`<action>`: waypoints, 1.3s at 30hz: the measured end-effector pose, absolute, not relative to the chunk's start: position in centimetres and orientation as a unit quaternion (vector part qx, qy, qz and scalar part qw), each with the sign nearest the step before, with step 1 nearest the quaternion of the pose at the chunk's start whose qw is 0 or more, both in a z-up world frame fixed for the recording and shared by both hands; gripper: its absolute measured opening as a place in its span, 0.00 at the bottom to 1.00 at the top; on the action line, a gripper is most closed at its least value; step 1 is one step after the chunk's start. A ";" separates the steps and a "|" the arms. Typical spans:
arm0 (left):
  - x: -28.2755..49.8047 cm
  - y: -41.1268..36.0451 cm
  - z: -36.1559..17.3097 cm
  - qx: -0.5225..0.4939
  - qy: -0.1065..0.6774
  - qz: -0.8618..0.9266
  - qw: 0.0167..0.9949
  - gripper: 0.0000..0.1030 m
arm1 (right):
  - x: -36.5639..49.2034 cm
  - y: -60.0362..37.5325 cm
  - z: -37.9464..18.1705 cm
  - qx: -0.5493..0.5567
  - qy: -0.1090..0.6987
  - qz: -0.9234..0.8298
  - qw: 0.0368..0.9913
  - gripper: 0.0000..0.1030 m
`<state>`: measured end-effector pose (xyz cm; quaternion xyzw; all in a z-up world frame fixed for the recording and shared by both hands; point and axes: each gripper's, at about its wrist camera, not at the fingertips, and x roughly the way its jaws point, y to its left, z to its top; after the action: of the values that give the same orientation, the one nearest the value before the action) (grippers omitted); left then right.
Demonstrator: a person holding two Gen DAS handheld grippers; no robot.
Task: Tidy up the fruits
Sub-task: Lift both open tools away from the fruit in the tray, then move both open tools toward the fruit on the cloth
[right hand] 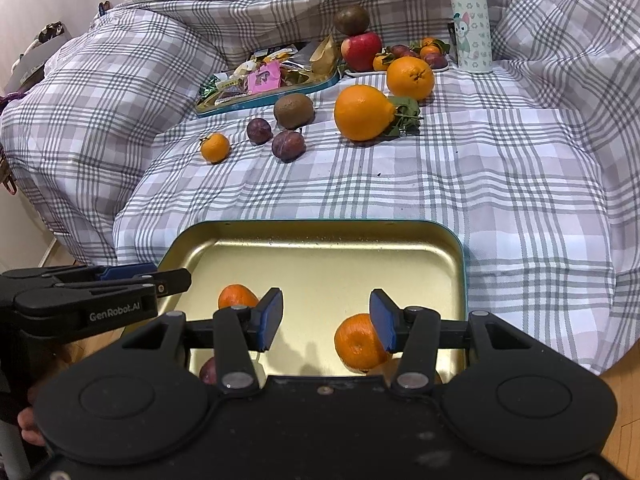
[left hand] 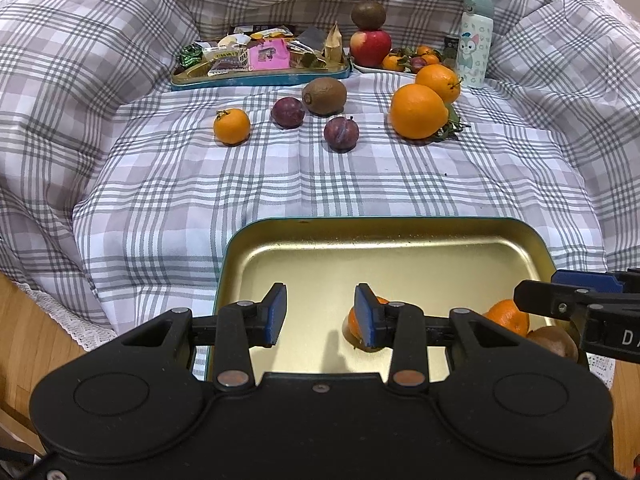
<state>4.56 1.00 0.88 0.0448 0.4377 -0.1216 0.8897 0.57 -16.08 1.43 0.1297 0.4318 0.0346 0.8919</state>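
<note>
Loose fruits (left hand: 231, 125) beyond gold tray (left hand: 384, 236)

Left gripper (left hand: 320, 312) over shallow gold metal tray (left hand: 400, 256), blue pads apart, nothing between; small mandarin (left hand: 354, 322) partly behind its right pad; second mandarin (left hand: 508, 316) and brown kiwi (left hand: 554, 342) at tray's right, under right gripper (left hand: 560, 292); beyond, on grey checked bedcover (left hand: 360, 184), two purple plums (left hand: 341, 132), two large oranges (left hand: 418, 111).

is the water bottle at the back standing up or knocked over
Standing upright: the water bottle rests on its base on the plaid cloth, lid on top.
</note>
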 end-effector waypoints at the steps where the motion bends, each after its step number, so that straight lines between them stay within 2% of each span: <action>1: 4.8 1.0 0.8 0.045 0.439 -0.121 0.889 0.45 | 0.8 -16.1 1.3 0.131 0.434 0.034 0.891 0.51; 39: 15.0 -1.1 -0.2 0.055 0.447 -0.131 0.883 0.45 | 11.1 -17.2 -1.1 0.157 0.472 0.010 0.868 0.51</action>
<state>15.04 -1.12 -0.22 0.0554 0.4466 -0.1313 0.8833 11.08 -17.22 -1.06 0.1568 0.4717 0.0100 0.8676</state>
